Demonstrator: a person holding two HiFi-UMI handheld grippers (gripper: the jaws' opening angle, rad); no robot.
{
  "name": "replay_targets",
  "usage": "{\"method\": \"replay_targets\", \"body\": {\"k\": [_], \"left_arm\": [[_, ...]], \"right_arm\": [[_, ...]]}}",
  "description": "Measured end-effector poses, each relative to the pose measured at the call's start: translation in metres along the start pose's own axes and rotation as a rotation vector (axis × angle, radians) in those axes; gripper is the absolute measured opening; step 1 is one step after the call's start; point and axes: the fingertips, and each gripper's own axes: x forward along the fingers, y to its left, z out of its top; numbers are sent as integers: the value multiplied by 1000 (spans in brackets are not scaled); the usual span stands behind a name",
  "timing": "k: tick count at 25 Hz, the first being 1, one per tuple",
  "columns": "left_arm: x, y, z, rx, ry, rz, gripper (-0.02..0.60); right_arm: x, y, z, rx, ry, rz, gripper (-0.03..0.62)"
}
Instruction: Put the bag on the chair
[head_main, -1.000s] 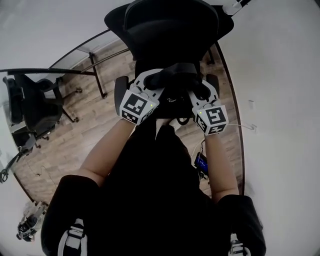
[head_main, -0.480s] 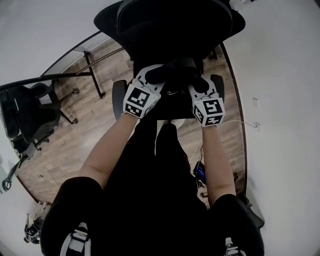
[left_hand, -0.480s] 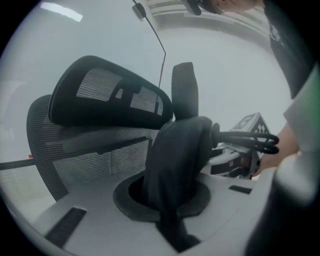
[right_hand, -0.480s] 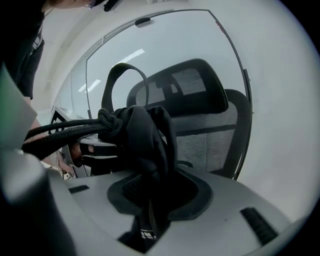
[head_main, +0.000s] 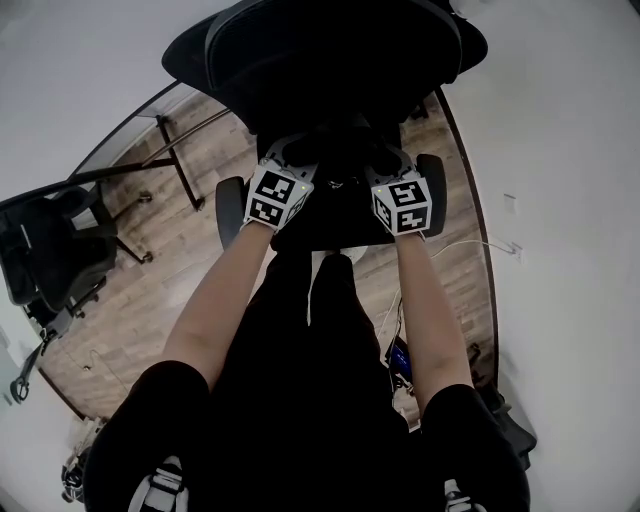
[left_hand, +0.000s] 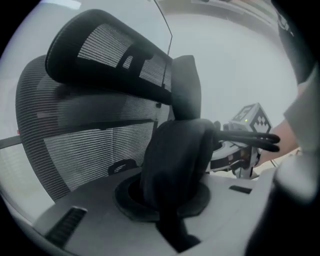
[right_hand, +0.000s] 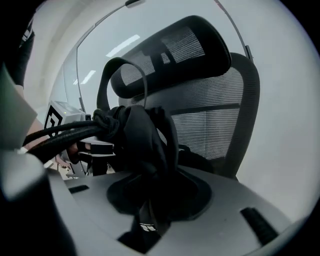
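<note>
A black office chair (head_main: 330, 60) stands right in front of me, its armrests (head_main: 229, 200) on either side of my hands. The black bag (head_main: 338, 160) hangs between both grippers over the seat, hard to tell from the dark chair. My left gripper (head_main: 290, 152) is shut on a fold of the bag's fabric (left_hand: 175, 160). My right gripper (head_main: 386, 160) is shut on another bunch of bag fabric (right_hand: 147, 150), with the bag's black straps (right_hand: 60, 132) trailing toward the left gripper (right_hand: 75, 145). The mesh backrest (left_hand: 85, 140) and headrest (right_hand: 170, 50) rise close behind the bag.
A second black chair (head_main: 45, 255) stands at the left on the wooden floor (head_main: 150, 280). A dark metal frame (head_main: 170, 160) crosses the floor beside it. A white wall (head_main: 570, 220) runs along the right, with a cable and a blue item (head_main: 400, 352) at its foot.
Both grippers have carried the bag forward toward the chair's backrest, and the chair now sits closer and larger in the head view. Both grips have stayed the same.
</note>
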Motion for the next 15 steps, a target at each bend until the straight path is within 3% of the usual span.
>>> {"method": "replay_targets", "body": {"k": [7,15], "left_arm": [[29,24,-2,42,17,32,40],[51,51,-19,80,119,73,52]], "right_arm": [[28,-24,2,34,13,-9,103],[56,-38,-3,48,82,-25,114]]}}
